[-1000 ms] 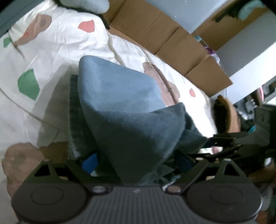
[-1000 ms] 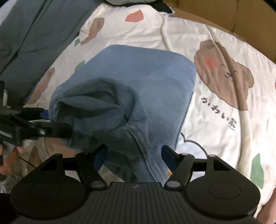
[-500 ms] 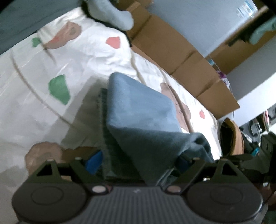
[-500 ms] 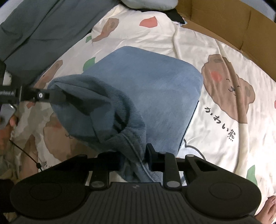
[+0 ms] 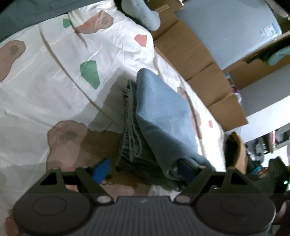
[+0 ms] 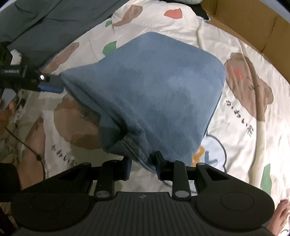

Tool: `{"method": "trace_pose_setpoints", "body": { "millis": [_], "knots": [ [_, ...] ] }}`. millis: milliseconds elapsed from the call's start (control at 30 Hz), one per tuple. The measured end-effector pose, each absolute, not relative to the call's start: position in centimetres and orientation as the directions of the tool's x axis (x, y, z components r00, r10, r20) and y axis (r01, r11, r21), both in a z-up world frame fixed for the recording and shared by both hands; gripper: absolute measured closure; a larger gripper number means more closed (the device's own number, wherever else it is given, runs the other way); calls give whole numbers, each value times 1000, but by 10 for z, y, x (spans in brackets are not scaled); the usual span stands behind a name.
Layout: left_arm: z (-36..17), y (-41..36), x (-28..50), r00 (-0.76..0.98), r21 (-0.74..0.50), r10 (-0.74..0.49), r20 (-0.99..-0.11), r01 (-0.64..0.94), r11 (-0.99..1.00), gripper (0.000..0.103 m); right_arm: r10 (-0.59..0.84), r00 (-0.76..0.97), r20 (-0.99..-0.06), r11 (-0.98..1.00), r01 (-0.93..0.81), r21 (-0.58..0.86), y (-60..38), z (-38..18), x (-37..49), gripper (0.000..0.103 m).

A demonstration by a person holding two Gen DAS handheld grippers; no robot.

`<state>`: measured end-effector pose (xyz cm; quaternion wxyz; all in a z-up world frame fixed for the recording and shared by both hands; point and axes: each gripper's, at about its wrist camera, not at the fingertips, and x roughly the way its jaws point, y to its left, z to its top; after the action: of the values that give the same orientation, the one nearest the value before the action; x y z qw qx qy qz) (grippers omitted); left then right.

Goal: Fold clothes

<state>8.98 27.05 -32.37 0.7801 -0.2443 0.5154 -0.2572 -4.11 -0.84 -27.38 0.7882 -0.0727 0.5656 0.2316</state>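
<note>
A blue folded garment (image 6: 159, 85) lies on the bear-print bedsheet (image 6: 253, 112). Its near corner is lifted and pinched in my right gripper (image 6: 143, 163), which is shut on it. In the left wrist view the same garment (image 5: 163, 116) shows stacked ribbed layers along its edge. My left gripper (image 5: 144, 170) is open, fingers wide apart, and the cloth's corner rests against the right-hand fingertip (image 5: 186, 169). From the right wrist view the left gripper (image 6: 49, 85) sits at the garment's left corner, one blue pad touching the edge.
Cardboard boxes (image 5: 199, 59) line the bed's far side. A dark grey cloth (image 6: 45, 23) lies at the upper left and a pale blue pillow (image 5: 145, 14) at the head. A person's foot (image 6: 279, 217) is at the lower right, a hand (image 6: 7, 110) at the left.
My right gripper closed on the garment's near corner and pulled it toward me. The bunched fold has stretched out flatter. My left gripper drew back, fingers still apart.
</note>
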Motion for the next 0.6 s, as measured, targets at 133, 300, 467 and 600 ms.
{"method": "trace_pose_setpoints", "body": {
  "millis": [133, 300, 467, 600],
  "knots": [
    [-308, 285, 95, 369, -685, -682, -631, 147, 713, 19, 281, 232, -931, 891, -425, 163, -21, -269, -50, 74],
    [-315, 278, 104, 363, -716, -702, -613, 122, 688, 18, 306, 230, -924, 913, -347, 216, -40, -264, -58, 72],
    [-329, 266, 113, 336, -743, -722, -604, 89, 663, 20, 391, 261, -883, 919, -166, 358, -64, -266, -56, 51],
    [-343, 257, 117, 300, -759, -738, -605, 65, 648, 27, 477, 318, -819, 849, 74, 523, -89, -277, -50, 42]
  ]
}}
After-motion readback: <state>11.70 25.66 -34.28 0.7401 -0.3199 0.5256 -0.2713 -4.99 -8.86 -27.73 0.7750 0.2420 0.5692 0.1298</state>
